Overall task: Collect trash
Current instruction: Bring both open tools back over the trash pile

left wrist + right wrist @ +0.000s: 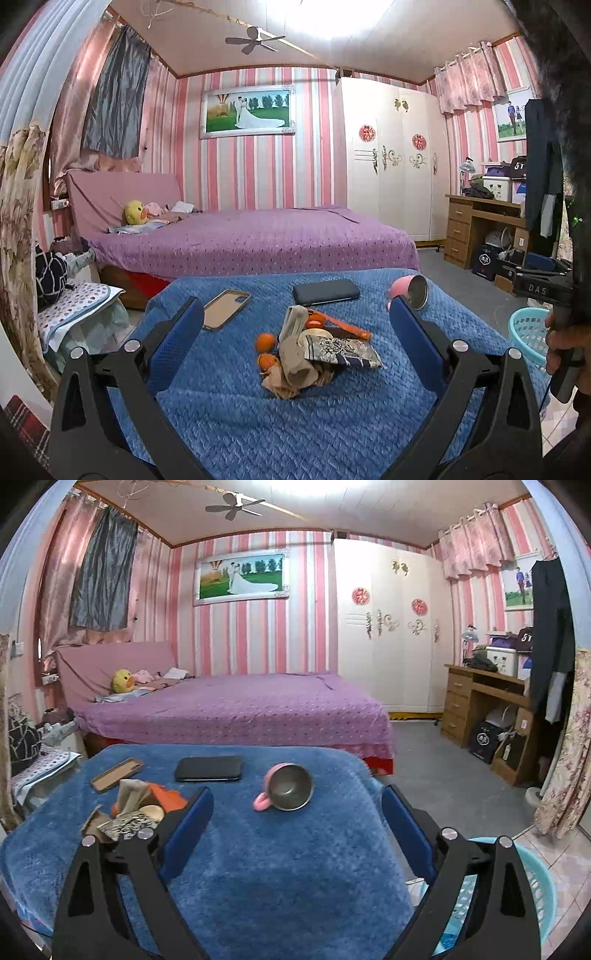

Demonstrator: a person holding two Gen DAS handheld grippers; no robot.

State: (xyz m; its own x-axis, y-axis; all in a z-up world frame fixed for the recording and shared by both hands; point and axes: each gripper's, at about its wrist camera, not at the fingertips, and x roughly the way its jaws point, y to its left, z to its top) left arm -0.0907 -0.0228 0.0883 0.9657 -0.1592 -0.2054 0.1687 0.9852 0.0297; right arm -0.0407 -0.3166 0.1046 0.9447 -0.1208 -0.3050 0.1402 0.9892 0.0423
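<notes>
The heap of crumpled brown paper, orange peel and printed wrapper (306, 350) lies mid-tabletop toward the left edge, straight ahead of the released, empty left tool (295, 332); the right tool (297, 812), also released, faces the tipped pink mug (284, 792).

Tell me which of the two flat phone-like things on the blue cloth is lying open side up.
The tan phone case, on the left: its hollow inside faces up. The black phone beside it shows a closed dark surface.

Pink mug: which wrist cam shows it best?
Right wrist view: the pink mug lies on its side, metal interior and handle fully visible, nothing in front. In the left wrist view the mug sits farther off, partly behind a blue finger.
</notes>
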